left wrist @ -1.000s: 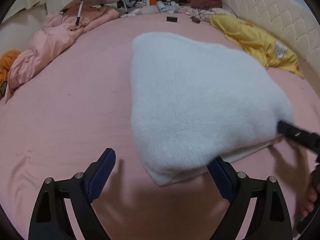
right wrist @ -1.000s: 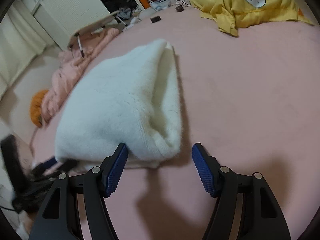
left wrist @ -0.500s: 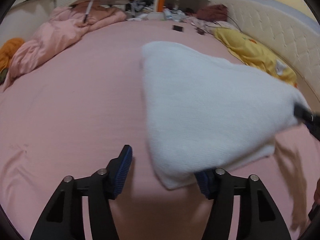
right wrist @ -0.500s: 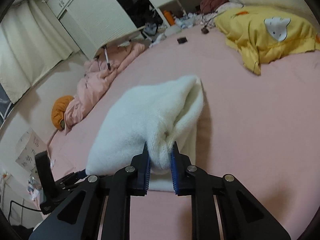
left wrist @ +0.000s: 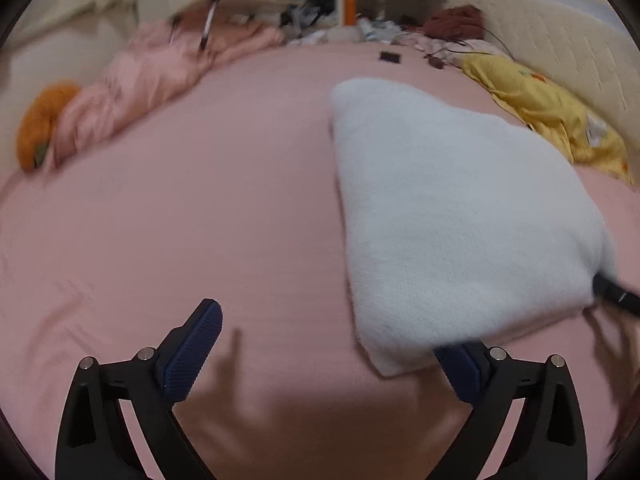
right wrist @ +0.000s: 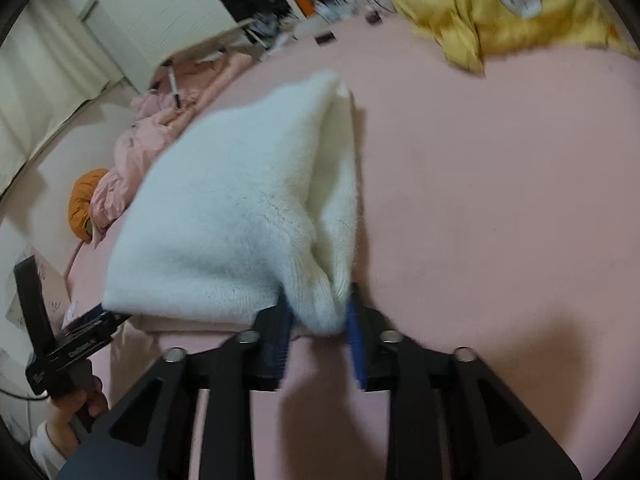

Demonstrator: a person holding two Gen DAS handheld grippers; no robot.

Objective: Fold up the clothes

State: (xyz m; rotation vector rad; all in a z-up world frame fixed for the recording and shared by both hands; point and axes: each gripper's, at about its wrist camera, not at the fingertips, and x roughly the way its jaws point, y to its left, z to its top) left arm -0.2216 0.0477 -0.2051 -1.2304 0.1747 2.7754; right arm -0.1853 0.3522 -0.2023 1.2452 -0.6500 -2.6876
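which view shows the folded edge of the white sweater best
The right wrist view. There the white sweater shows its layered fold along the right side, running down to the right gripper, whose opening jaws have the corner between them. The left wrist view shows only the flat top surface, blurred, with no layers visible.

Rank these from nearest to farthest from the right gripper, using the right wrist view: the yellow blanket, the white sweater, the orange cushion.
1. White sweater: its corner lies between the right gripper's opening jaws.
2. Orange cushion: far to the left, by the edge of the bed.
3. Yellow blanket: at the top right, across the bed.
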